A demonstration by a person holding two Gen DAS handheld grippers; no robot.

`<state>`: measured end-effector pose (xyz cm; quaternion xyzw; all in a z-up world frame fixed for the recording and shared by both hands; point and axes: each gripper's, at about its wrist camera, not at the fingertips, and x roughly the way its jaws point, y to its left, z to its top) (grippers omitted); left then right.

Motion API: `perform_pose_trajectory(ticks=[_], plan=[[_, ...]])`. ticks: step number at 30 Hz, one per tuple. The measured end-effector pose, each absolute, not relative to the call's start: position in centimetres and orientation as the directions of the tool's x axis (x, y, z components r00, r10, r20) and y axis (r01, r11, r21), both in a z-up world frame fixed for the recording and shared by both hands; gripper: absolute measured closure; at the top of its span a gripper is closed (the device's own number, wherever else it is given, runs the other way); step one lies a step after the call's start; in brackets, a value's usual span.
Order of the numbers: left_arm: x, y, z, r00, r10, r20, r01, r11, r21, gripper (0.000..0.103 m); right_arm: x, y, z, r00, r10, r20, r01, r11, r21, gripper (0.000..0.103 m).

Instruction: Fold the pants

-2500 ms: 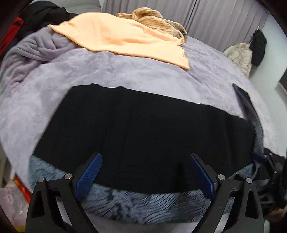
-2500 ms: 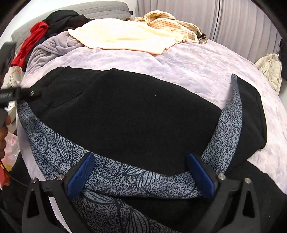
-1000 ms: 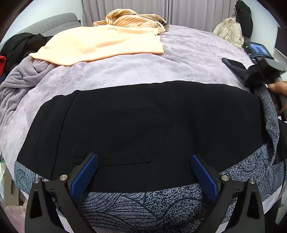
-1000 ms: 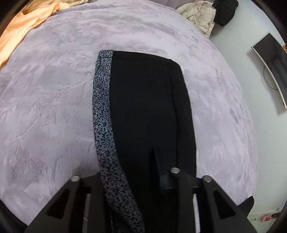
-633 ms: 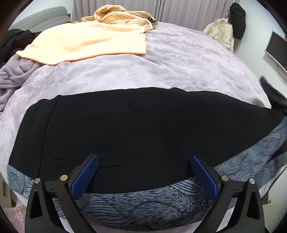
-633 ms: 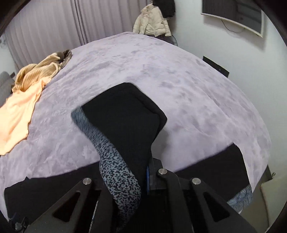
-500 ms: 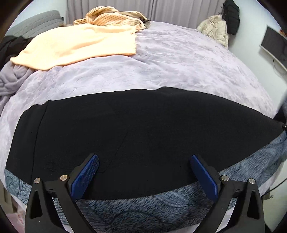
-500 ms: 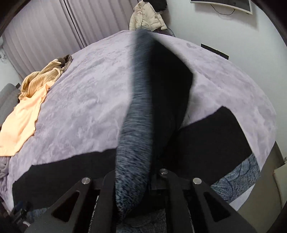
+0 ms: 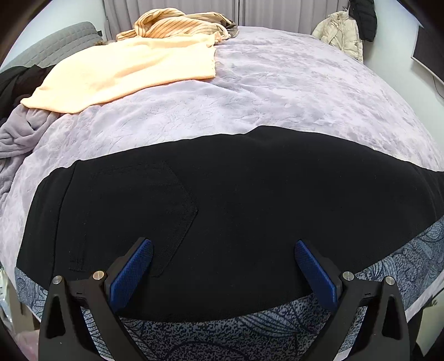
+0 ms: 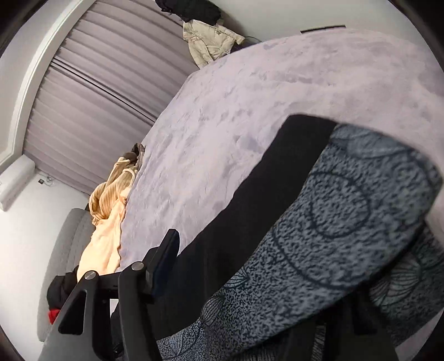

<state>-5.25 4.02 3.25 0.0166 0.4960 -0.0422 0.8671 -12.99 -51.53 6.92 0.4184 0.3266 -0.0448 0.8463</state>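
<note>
Black pants (image 9: 249, 194) with a grey patterned side band (image 9: 249, 333) lie spread across the lavender blanket (image 9: 277, 97) of a bed; a back pocket shows at the left. My left gripper (image 9: 222, 266) hovers over them near the front edge, open, with nothing between its blue pads (image 9: 133, 269). In the rolled right wrist view, a pant leg (image 10: 347, 222) drapes over my right gripper (image 10: 249, 283). Its jaws are opening with the cloth between them. One finger (image 10: 163, 255) shows beside the black cloth; the other is hidden under the fabric.
A peach towel (image 9: 125, 69) and a striped garment (image 9: 180, 22) lie at the far side of the bed. Dark and red clothes (image 10: 58, 297) are heaped by the grey headboard (image 9: 55, 41). A pale jacket (image 9: 341, 33) hangs by the curtains, and a screen is on the right wall.
The right gripper swung the pant leg up and across and rolled over; its jaws, shut on the leg before, now stand apart. The left gripper shifted slightly, staying open.
</note>
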Motion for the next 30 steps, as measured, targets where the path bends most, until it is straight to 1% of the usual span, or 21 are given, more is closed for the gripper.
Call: perform_pose_trajectory(ticks=[1,2,5,7,8,10,11,12,13,14,16,19,20,21,22,25,26,28,30], plan=[[-5.1,4.1,3.5,0.503,-0.07,-0.862,0.092,0.995,-0.027,0.001,-13.2,-51.4,8.1,0.784,0.18,-0.594,0.339,0.678,0.652,0.09],[-5.0,4.3,3.8,0.501,-0.09,-0.86,0.097,0.994,-0.048,0.001,-13.4,-51.1,9.6,0.774,0.14,-0.618,0.342,0.728,0.594,0.096],[-4.5,4.4,4.4,0.491,-0.137,-0.86,0.099,0.99,-0.101,0.001,-14.6,-50.0,12.9,0.782,0.097,-0.616,0.315,0.791,0.525,0.096],[-4.7,4.2,4.9,0.484,-0.179,-0.857,0.124,0.983,-0.135,0.001,-15.5,-48.6,14.4,0.77,0.031,-0.637,0.319,0.847,0.427,0.096],[-5.0,3.8,5.0,0.479,-0.196,-0.856,0.145,0.979,-0.143,0.001,-15.6,-48.4,14.7,0.761,0.009,-0.649,0.323,0.862,0.39,0.096],[-5.2,2.9,5.1,0.474,-0.22,-0.853,0.194,0.971,-0.143,0.001,-15.1,-48.7,13.6,0.704,-0.038,-0.709,0.365,0.876,0.316,0.095],[-5.2,2.6,4.9,0.469,-0.224,-0.854,0.216,0.967,-0.136,0.001,-14.9,-49.1,12.4,0.668,-0.069,-0.741,0.394,0.878,0.273,0.089],[-5.2,2.2,4.6,0.459,-0.222,-0.86,0.235,0.964,-0.123,0.001,-14.5,-49.4,11.0,0.611,-0.113,-0.783,0.424,0.883,0.203,0.085],[-5.1,1.6,4.1,0.452,-0.195,-0.87,0.247,0.965,-0.089,0.001,-14.1,-49.9,9.3,0.546,-0.141,-0.826,0.443,0.885,0.142,0.077],[-5.1,1.2,3.7,0.452,-0.172,-0.875,0.257,0.965,-0.057,0.001,-14.0,-50.4,8.0,0.52,-0.124,-0.845,0.454,0.878,0.15,0.074],[-5.1,0.6,3.3,0.461,-0.148,-0.875,0.277,0.961,-0.017,0.001,-16.1,-52.0,7.9,0.568,-0.081,-0.819,0.462,0.855,0.236,0.072],[-6.3,-0.1,3.4,0.461,-0.153,-0.874,0.284,0.959,-0.018,0.001,-16.4,-52.7,8.9,0.622,-0.04,-0.782,0.45,0.835,0.315,0.07],[-6.6,-0.4,3.6,0.457,-0.159,-0.875,0.282,0.959,-0.027,0.001,-16.6,-53.0,9.0,0.639,-0.021,-0.769,0.446,0.824,0.348,0.07],[-6.5,-0.5,3.6,0.452,-0.168,-0.876,0.285,0.958,-0.037,0.001,-16.7,-53.4,8.9,0.639,-0.013,-0.769,0.451,0.817,0.36,0.074],[-5.7,-0.1,3.7,0.443,-0.182,-0.878,0.294,0.954,-0.05,0.001,-16.7,-53.4,8.9,0.624,-0.026,-0.781,0.458,0.822,0.339,0.096],[-6.8,-0.4,5.1,0.414,-0.269,-0.87,0.364,0.925,-0.112,0.001,-17.6,-52.5,10.7,0.646,-0.042,-0.762,0.439,0.837,0.327,0.095],[-7.3,-0.5,5.3,0.41,-0.285,-0.866,0.388,0.914,-0.118,0.001,-18.0,-51.9,11.7,0.645,-0.067,-0.761,0.433,0.852,0.293,0.095],[-8.1,-1.6,5.0,0.406,-0.28,-0.87,0.429,0.899,-0.09,0.001,-18.1,-51.0,13.3,0.635,-0.115,-0.764,0.417,0.883,0.214,0.096],[-8.1,-2.2,3.6,0.388,-0.239,-0.89,0.435,0.899,-0.051,0.001,-18.1,-50.1,13.9,0.615,-0.166,-0.771,0.417,0.898,0.139,0.096]])
